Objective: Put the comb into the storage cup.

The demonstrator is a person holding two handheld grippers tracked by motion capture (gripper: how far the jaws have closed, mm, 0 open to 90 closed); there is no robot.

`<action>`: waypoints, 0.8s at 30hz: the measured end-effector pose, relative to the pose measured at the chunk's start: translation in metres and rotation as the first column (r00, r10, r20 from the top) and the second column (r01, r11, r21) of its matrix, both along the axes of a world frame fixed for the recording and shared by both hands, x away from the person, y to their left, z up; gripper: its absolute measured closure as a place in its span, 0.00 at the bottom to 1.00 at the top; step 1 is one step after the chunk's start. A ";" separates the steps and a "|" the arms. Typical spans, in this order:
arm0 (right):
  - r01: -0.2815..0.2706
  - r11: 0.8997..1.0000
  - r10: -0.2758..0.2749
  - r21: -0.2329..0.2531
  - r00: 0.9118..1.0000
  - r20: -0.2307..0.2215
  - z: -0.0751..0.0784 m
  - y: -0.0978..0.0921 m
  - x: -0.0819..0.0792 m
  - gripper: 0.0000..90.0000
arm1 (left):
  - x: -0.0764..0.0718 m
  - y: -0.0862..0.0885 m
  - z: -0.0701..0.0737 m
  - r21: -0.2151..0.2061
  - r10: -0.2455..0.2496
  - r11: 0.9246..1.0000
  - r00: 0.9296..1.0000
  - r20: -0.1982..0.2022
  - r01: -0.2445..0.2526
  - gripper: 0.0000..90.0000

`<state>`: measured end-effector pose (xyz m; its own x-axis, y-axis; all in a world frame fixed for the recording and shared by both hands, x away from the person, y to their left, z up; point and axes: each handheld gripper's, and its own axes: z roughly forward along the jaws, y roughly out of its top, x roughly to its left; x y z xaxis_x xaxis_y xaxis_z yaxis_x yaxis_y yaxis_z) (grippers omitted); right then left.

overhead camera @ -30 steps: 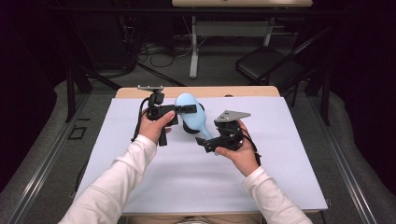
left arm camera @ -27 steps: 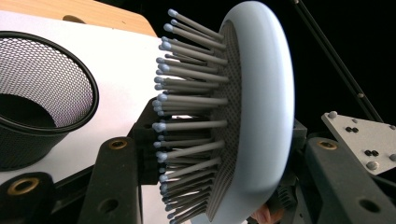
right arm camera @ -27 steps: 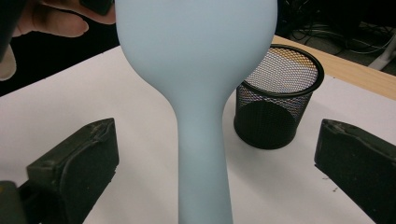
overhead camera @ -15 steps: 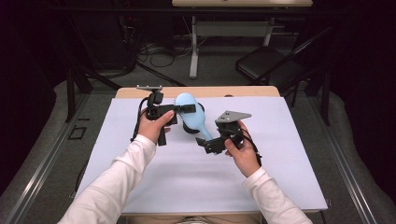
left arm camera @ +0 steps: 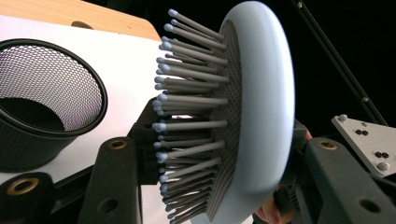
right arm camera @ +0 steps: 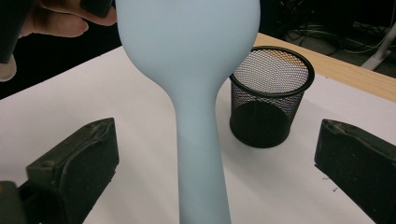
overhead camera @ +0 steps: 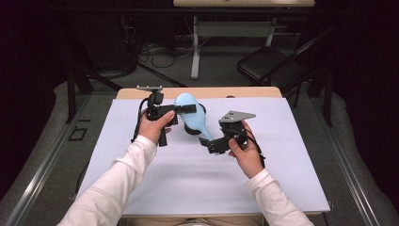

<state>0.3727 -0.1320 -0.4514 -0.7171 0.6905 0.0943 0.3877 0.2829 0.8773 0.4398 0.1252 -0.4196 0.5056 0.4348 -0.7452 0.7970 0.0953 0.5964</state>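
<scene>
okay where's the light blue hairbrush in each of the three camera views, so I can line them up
High view: the hairbrush sits centre, between the two hands, above the white table cover.
Left gripper view: its bristled head stands edge-on in the middle, between the left tool's jaws.
Right gripper view: its smooth back and handle run down the centre, between the open jaws.
Shared landmark: the black mesh cup just behind the brush.

Brightly and evenly lit from above on the white table (overhead camera: 188,179), dark all round. Soft shadows only. Slightly soft close up on the hairbrush (left arm camera: 261,107); no glare.
</scene>
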 end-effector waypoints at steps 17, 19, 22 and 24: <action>0.006 1.000 -0.006 0.005 1.000 0.014 0.002 -0.001 -0.004 0.00 | 0.000 0.002 0.000 0.007 0.010 1.000 1.000 0.011 -0.010 0.55; 0.006 1.000 -0.006 0.002 1.000 0.015 0.002 -0.001 -0.004 0.00 | 0.000 0.002 0.001 0.006 0.013 1.000 1.000 0.010 -0.013 0.55; 0.011 1.000 -0.011 0.004 1.000 0.014 0.003 -0.003 -0.005 0.00 | 0.001 0.003 0.001 0.001 0.021 1.000 1.000 0.016 -0.021 0.55; 0.012 1.000 -0.012 0.010 1.000 0.015 0.003 -0.004 -0.005 0.00 | 0.001 0.004 0.001 0.007 0.022 1.000 1.000 0.020 -0.023 0.55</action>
